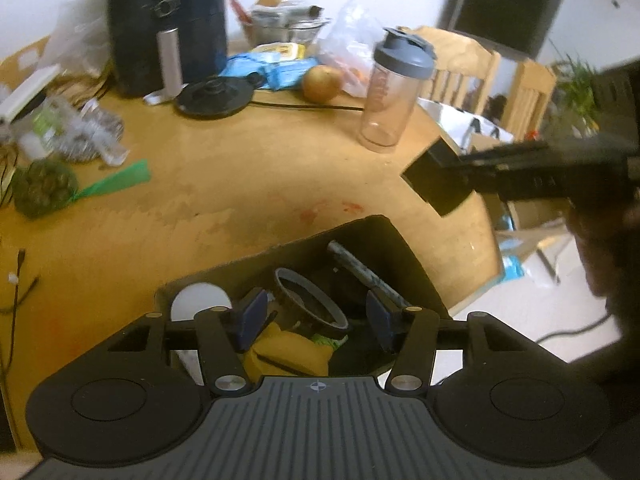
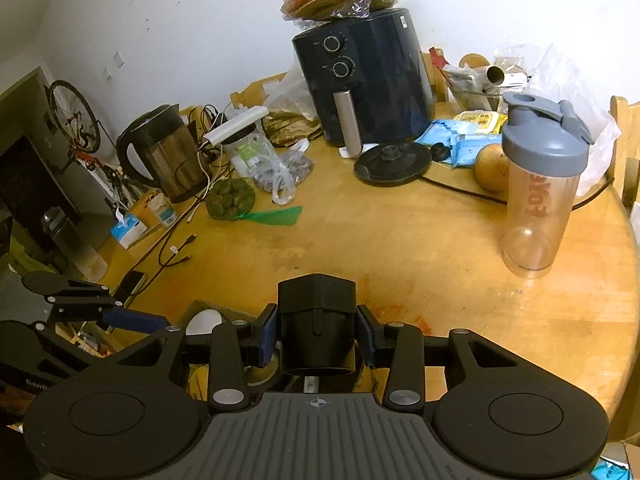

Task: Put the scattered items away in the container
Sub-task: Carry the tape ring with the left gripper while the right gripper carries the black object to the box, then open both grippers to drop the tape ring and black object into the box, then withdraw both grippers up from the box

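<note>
In the left wrist view my left gripper (image 1: 316, 308) hangs open just above an open cardboard box (image 1: 362, 228) at the table's near edge. Its blue pads (image 1: 252, 314) press on nothing. Inside the box lie a black ring (image 1: 308, 300), a yellow item (image 1: 288, 350), a white disc (image 1: 200, 300) and a grey stick (image 1: 362, 270). In the right wrist view my right gripper (image 2: 317, 336) is shut on a black block-topped cylinder (image 2: 316, 320), held over the box's corner (image 2: 224, 312). From the left wrist view that black piece (image 1: 434, 180) hovers to the right of the box.
On the round wooden table (image 2: 400, 240) stand a black air fryer (image 2: 368, 88), a clear shaker bottle (image 2: 536, 192), a kettle base (image 2: 392, 164), a kettle (image 2: 168, 152), a net bag of green balls (image 2: 230, 200) and loose cables (image 2: 172, 256). Wooden chairs (image 1: 472, 68) stand beyond the table.
</note>
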Tool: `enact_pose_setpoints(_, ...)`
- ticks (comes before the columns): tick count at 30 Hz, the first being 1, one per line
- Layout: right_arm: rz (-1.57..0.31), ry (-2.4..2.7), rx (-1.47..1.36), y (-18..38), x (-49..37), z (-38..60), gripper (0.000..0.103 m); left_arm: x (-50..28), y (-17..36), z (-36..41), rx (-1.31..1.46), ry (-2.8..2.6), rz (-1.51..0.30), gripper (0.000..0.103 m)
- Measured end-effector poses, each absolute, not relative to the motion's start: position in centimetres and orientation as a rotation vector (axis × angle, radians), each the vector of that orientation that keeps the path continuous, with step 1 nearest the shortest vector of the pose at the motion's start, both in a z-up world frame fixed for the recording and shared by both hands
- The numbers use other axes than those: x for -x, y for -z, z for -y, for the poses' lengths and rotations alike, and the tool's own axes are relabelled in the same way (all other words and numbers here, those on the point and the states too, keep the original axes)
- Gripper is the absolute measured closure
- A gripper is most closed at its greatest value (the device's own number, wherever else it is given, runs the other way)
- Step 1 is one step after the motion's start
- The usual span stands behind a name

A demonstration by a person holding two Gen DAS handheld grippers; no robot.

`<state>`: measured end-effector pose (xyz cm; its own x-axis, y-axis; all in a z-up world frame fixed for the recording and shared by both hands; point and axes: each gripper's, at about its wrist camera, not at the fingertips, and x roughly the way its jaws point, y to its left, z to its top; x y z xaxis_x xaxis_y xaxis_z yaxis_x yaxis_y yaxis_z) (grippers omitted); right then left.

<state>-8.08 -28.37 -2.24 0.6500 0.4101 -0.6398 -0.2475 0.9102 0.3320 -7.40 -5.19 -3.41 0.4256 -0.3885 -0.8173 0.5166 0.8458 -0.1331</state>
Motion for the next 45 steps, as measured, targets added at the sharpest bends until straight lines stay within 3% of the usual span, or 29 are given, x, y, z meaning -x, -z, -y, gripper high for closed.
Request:
enact_pose_setpoints(2,-0.783,-0.388,-0.219,2.3,8.2,28.0,0.06,7.5,3.4,4.7,-0.116,0.543,-0.982,0.042)
enact_pose_setpoints(4,-0.789,-0.398,-0.212,2.3,8.2,27.5,0.06,7.6,3.3,4.4,-0.095,0.514,-0.974,0.027)
enact_pose_setpoints(5,-0.79,-0.404,-0.21,2.3,8.2,27.3,0.06,7.7,3.2,4.2,-0.084,0.5,-0.965,0.025)
enact_pose_setpoints(19,-0.813,-0.526,-0.155,2.2,5.9,23.0,0.059,7.9,3.0,1.8,-0.013,0.391,-0.964,0.023)
enact_pose_setpoints(21,-0.846,-0.537,-0.146,2.8,5.3,22.2,0.051,7.9,3.0,1.5,-0.005,0.373,-0.964,0.023)
enact_pose_setpoints(22,-0.863,-0.534,-0.134,3.1,5.2,21.9,0.035,7.9,3.0,1.4,-0.002,0.364,-0.962,0.023)
enact_pose_setpoints(24,-0.867,-0.541,-0.114,3.4,5.2,21.3,0.027,7.9,2.9,1.1,0.003,0.35,-0.957,0.023)
enact_pose_setpoints(26,-0.872,-0.538,-0.098,3.5,5.3,20.9,0.012,7.9,2.8,1.0,0.009,0.337,-0.951,0.023)
enact_pose_setpoints(28,-0.867,-0.527,-0.08,3.4,5.5,20.7,0.005,7.9,2.7,0.8,0.015,0.322,-0.945,0.023)
enact_pose_setpoints(35,-0.875,-0.482,-0.058,3.5,5.4,21.1,0.0,7.4,2.5,0.2,0.047,0.269,-0.921,0.022)
enact_pose_setpoints(37,-0.875,-0.46,-0.052,3.5,5.5,21.3,0.0,7.3,2.2,0.3,0.046,0.255,-0.901,0.004)
enact_pose_setpoints(38,-0.871,-0.452,-0.05,3.4,5.5,21.4,0.0,7.3,2.1,0.3,0.041,0.248,-0.884,0.0)
enact_pose_setpoints(45,-0.864,-0.357,0.001,3.3,5.9,21.8,0.0,6.3,1.4,1.0,-0.023,0.228,-0.857,0.0)
